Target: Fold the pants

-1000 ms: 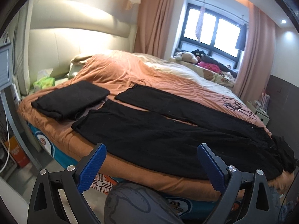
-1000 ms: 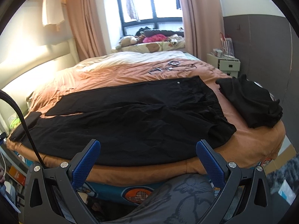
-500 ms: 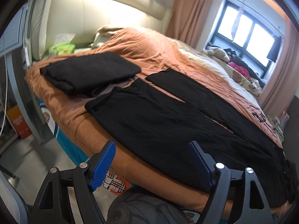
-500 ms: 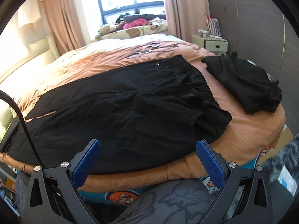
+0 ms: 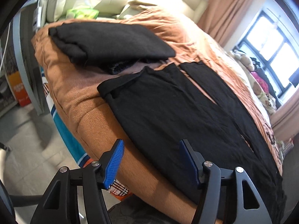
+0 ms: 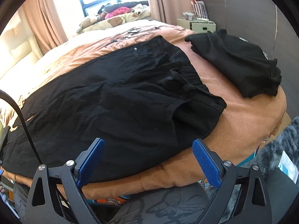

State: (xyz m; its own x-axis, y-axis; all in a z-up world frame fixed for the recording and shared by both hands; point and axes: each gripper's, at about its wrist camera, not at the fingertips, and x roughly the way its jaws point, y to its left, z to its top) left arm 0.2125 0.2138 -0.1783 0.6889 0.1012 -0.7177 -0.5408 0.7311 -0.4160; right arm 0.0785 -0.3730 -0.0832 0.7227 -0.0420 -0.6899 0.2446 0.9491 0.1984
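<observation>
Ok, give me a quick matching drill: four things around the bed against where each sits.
Things:
1. pants
2. folded stack
3. crumpled garment
4. tissue pack

Places:
A. by the headboard
B. past the waistband, at the bed's corner
C. spread flat along the near edge
D. beyond the leg hems

Pairs: 1-C, 2-D, 3-B, 4-A

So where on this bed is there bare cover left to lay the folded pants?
Bare orange cover shows between the spread black pants and the crumpled black garment, and along the near edge below the pant cuffs. The far side toward the window is also bare. The headboard corner is crowded by the folded black stack.
</observation>
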